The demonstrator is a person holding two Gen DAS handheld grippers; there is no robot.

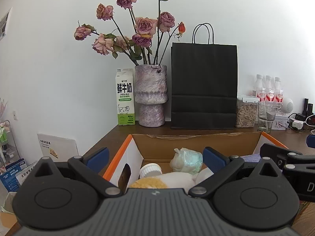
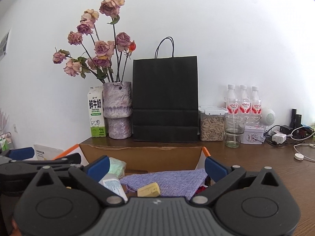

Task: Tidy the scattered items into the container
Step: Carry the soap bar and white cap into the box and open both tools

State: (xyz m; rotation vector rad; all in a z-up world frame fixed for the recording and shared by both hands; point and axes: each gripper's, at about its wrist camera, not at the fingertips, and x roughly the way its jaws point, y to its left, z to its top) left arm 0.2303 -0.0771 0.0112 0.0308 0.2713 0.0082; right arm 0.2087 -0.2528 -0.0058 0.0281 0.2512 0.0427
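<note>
An open cardboard box [image 1: 196, 144] with orange edges sits on the brown table. In the left wrist view it holds a knotted plastic bag [image 1: 187, 160], a white-capped bottle [image 1: 150, 170] and a yellow fluffy item [image 1: 147, 182]. My left gripper [image 1: 155, 158] hovers open above them with nothing between its blue pads. In the right wrist view the box [image 2: 141, 157] holds a purple knitted cloth [image 2: 173, 179], a yellow cheese-like wedge [image 2: 149, 189] and a labelled tube [image 2: 115, 185]. Over these my right gripper [image 2: 157, 168] stands open and empty.
Along the wall behind the box stand a milk carton [image 2: 95, 116], a vase of dried roses [image 2: 118, 110], a black paper bag [image 2: 165, 100], a jar of seeds [image 2: 211, 125], a glass [image 2: 234, 131], three bottles [image 2: 243, 102] and chargers with cables [image 2: 285, 135].
</note>
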